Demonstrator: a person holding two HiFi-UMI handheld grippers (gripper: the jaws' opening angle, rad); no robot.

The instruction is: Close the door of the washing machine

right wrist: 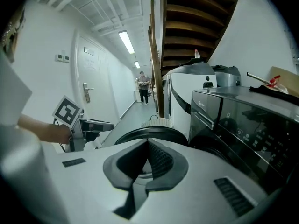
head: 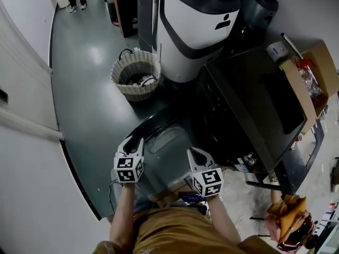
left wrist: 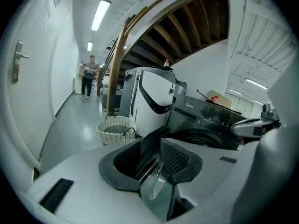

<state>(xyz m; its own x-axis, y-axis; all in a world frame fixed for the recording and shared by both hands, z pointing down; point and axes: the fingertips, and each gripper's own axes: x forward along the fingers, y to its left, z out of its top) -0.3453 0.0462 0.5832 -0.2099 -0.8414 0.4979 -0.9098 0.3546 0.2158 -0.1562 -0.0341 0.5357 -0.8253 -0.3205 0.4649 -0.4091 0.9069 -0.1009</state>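
Left tongs (head: 132, 144) spread, right tongs (head: 197, 155) closed; open door (head: 168, 142) between them.

Laundry corner tucked under a wooden staircase (left wrist: 187, 27), opening onto a long corridor; it looked institutional. A dark front-loading washing machine (head: 254, 105) stood beside a tall white appliance (head: 196, 30), with a wicker basket (head: 127, 91) on the glossy grey-green floor (head: 85, 57) near them. Tube lights (left wrist: 101, 14) ran overhead. A white door (right wrist: 93, 73) lined the corridor wall. A person (left wrist: 88, 76) stood at the far end.
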